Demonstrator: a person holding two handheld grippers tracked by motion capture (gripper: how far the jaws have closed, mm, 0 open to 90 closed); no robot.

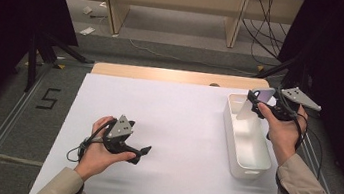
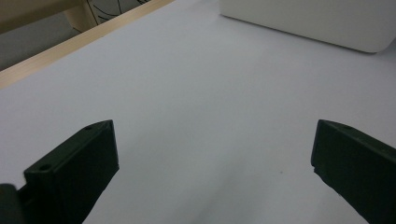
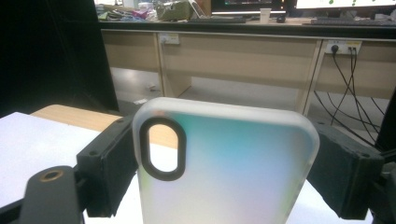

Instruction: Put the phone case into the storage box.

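Observation:
A frosted, iridescent phone case [image 3: 224,168] with an oval camera cut-out stands upright between the black jaws of my right gripper [image 3: 219,177], which is shut on its two long edges. In the high view that gripper [image 1: 259,102] holds the phone case [image 1: 254,104] above the far end of a white rectangular bin [image 1: 236,158] at the right of the table. My left gripper [image 1: 140,152] rests low over the white table sheet at the front left, jaws wide apart and open, nothing between them [image 2: 212,163]. The bin's side [image 2: 317,23] lies ahead of it.
A white sheet [image 1: 166,126] covers the table, with a wooden strip [image 1: 163,74] along its far edge. Black stands and cables flank the table on the floor. Desks with cables stand beyond. The bin looks empty inside.

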